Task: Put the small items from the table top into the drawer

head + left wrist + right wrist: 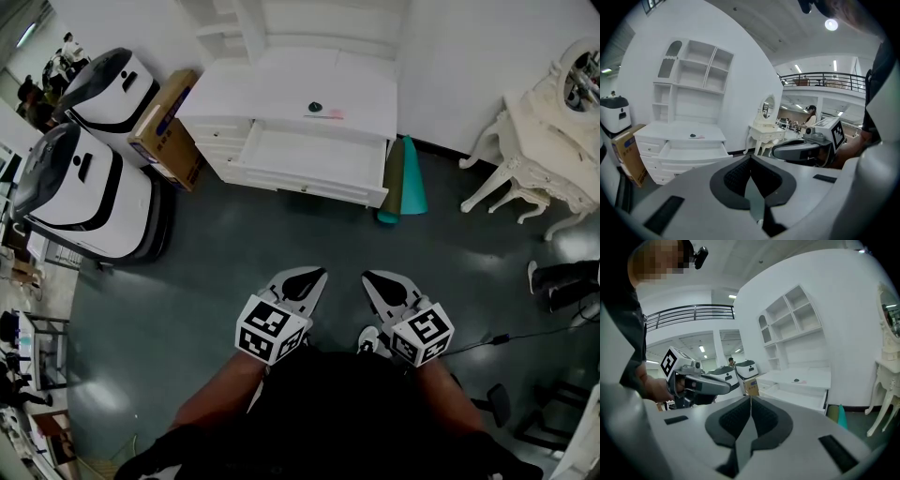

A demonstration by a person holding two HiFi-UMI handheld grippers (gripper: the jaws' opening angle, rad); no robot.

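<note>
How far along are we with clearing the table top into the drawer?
Done: the drawer stands open and looks empty. In hand: nothing; the left claw and right claw are both shut and empty, over the floor short of the table. Left: the small dark item and the pink item beside it lie on the table top, neither yet moved.

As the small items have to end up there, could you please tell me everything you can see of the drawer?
The drawer is white, wide and shallow, and looks like painted wood. It stands pulled well out from the front of the white desk, just under the top, level and open upward. Its inside looks bare. The small items lie on the desk top behind it, not in it.
</note>
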